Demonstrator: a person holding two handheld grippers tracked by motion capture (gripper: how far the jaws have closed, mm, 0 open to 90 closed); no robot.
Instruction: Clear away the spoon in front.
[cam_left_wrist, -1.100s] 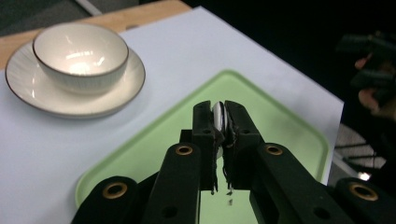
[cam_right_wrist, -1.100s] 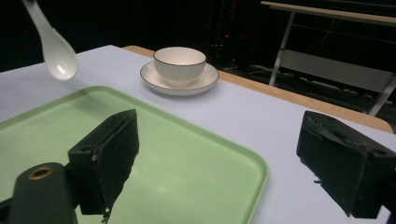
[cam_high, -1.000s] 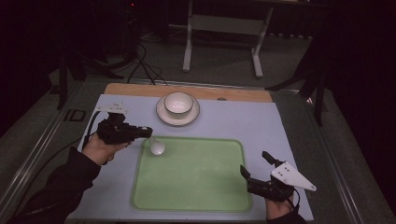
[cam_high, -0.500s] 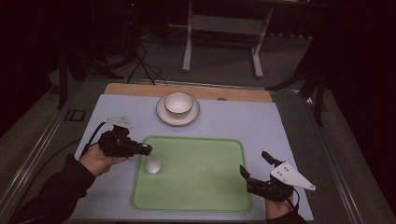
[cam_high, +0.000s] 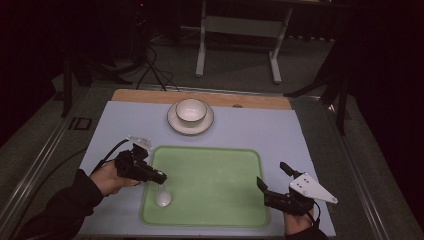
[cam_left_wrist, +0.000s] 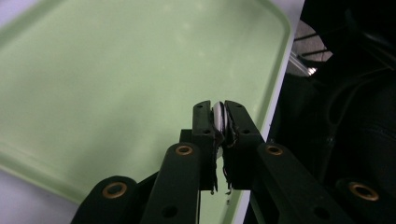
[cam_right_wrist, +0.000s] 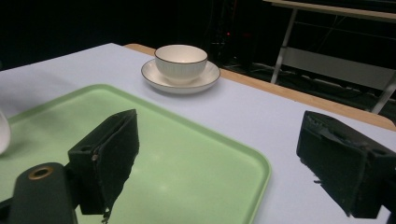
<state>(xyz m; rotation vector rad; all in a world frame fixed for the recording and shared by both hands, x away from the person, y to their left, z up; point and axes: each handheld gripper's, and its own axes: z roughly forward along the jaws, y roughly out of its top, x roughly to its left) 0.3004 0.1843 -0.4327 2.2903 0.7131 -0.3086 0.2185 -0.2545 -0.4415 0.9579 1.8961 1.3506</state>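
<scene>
From above, your left tool sits at the tray's near-left edge, clamped on the handle of a white spoon; the spoon's bowl hangs down over the tray's near-left corner, just inside the rim. Your right tool hovers at the tray's near-right corner with its jaws spread and nothing between them. The middle and far side of the tray lie bare between your two hands. Beyond the tray's far edge, well apart from both tools, a bowl stands on a saucer on the table.

In the left gripper view, your tool pinches the thin spoon handle tight between its pads, above the green tray and near one of its rounded rims.

In the right gripper view, your tool gapes wide over the tray's corner. The bowl and saucer stand far off, and the spoon's white bowl peeks in at the left edge.
</scene>
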